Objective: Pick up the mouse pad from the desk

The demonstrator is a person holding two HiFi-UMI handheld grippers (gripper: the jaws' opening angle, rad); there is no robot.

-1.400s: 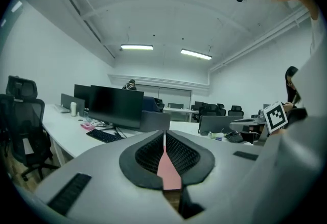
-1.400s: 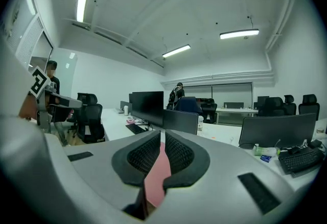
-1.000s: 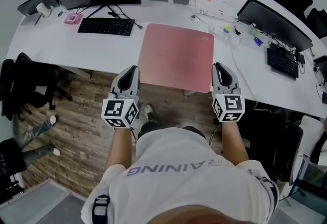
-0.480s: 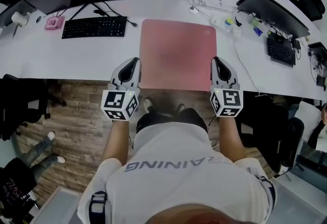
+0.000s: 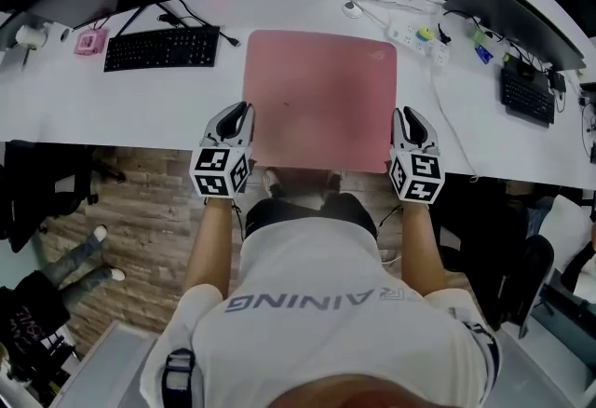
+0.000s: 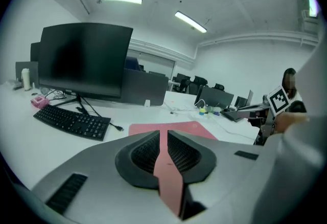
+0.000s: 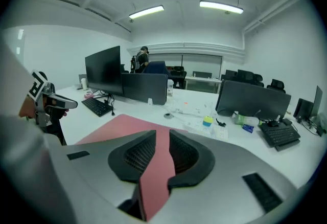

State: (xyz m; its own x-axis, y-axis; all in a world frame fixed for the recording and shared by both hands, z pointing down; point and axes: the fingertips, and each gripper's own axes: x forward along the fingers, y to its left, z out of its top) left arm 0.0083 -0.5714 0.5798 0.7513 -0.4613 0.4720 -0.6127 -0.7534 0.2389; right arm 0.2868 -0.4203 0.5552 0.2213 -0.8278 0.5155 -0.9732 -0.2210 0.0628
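Head view: the pink rectangular mouse pad lies on the white worktop at my twelve o'clock, with its near edge overhanging. My left gripper is at its seven o'clock corner and my right gripper at five.

Left gripper view: my fingers are clamped on the pad's edge.

Right gripper view: my fingers are opening — the pad between them touches both.

I judge the grasp made. Lifting next calls for a firm right grip and level sides.

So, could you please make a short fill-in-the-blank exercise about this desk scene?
The pink rectangular mouse pad lies on the ___ desk.
The left gripper has its jaws shut on the ___.
In the head view, the black keyboard lies to the pad's ___.
Missing words: white; mouse pad; left.
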